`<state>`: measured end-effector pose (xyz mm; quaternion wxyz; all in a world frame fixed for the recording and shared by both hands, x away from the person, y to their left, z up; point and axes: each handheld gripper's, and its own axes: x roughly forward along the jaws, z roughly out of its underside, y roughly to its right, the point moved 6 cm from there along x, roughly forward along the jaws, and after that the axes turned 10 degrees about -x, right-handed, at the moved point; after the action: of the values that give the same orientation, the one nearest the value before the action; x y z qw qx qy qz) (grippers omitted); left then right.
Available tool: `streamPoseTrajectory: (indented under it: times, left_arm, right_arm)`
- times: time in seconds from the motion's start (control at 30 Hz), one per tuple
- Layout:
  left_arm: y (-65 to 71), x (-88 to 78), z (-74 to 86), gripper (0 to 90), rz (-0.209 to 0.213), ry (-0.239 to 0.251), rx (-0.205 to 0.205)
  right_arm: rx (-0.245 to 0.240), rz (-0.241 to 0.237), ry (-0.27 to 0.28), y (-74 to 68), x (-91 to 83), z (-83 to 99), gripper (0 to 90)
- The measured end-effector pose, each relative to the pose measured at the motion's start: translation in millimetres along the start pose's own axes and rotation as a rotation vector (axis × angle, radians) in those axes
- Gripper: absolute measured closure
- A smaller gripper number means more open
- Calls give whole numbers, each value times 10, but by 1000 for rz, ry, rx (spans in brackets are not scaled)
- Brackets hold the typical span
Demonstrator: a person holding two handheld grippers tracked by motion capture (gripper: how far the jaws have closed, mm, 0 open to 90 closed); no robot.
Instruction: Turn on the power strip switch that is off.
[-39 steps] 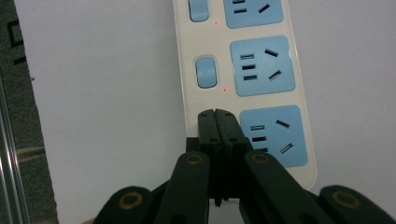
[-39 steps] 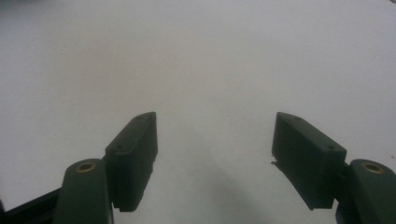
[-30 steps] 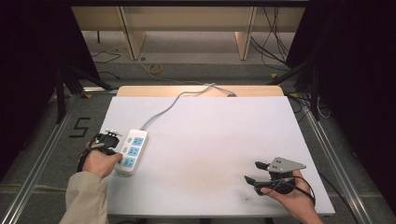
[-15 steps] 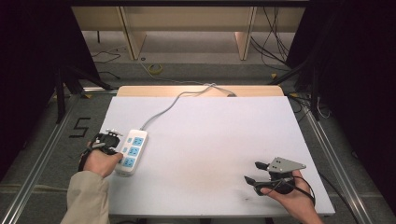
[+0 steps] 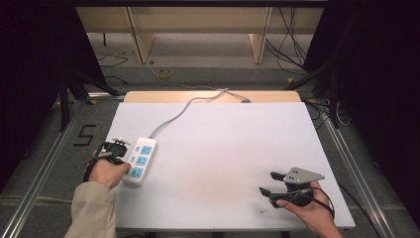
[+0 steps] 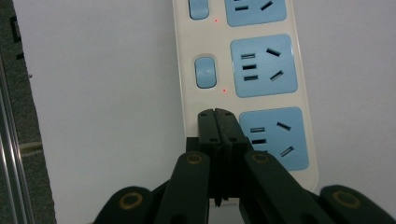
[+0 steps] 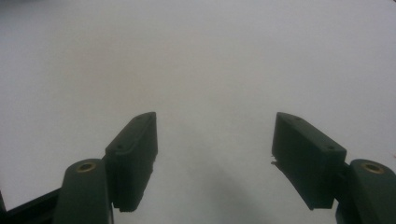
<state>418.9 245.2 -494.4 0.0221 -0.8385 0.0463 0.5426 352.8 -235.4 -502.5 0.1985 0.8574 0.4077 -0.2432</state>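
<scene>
One worktop (image 5: 218, 148), one power strip (image 5: 140, 161), two hand-held grippers.
Strip at the worktop's left edge: three blue sockets, cord running to the far edge. Left hand-held gripper (image 6: 217, 116) jaws pressed together, tips over the strip's near switch. Right hand-held gripper (image 7: 215, 154) spread, empty, near-right worktop.

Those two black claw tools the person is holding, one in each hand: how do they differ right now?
The left hand-held gripper has its jaws shut tight together, while the right hand-held gripper has its jaws spread wide apart. The left one's tips are over the white power strip, by its nearest switch spot; the right one has nothing but bare white table before it. Both are black, two-jawed and hand-held.
</scene>
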Motion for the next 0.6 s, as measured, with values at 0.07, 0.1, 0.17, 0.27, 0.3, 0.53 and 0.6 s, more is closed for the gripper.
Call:
streamPoseTrajectory:
  times: [0.07,0.1,0.17,0.27,0.3,0.53,0.6]
  left_arm:
    - [0,2,-1,898,0,-1,0]
    - [-1,3,-1,898,1,-3,-1]
    - [-3,4,-2,898,4,-5,-2]
    - [-3,7,-3,898,5,-7,-3]
    - [0,8,-4,898,4,-7,-2]
    - [3,10,-10,899,-4,-16,5]
    - [6,11,-13,898,-6,-20,6]
  right_arm:
    - [-1,-1,0,0,0,1,322]
    - [-1,-1,0,-1,0,1,322]
    - [-1,-1,0,-1,0,0,322]
    - [-1,-1,0,-2,1,0,322]
    - [-1,-1,0,-2,0,0,321]
    - [-2,-1,0,-3,-2,-1,322]
    - [-2,-1,0,-3,-1,-1,322]
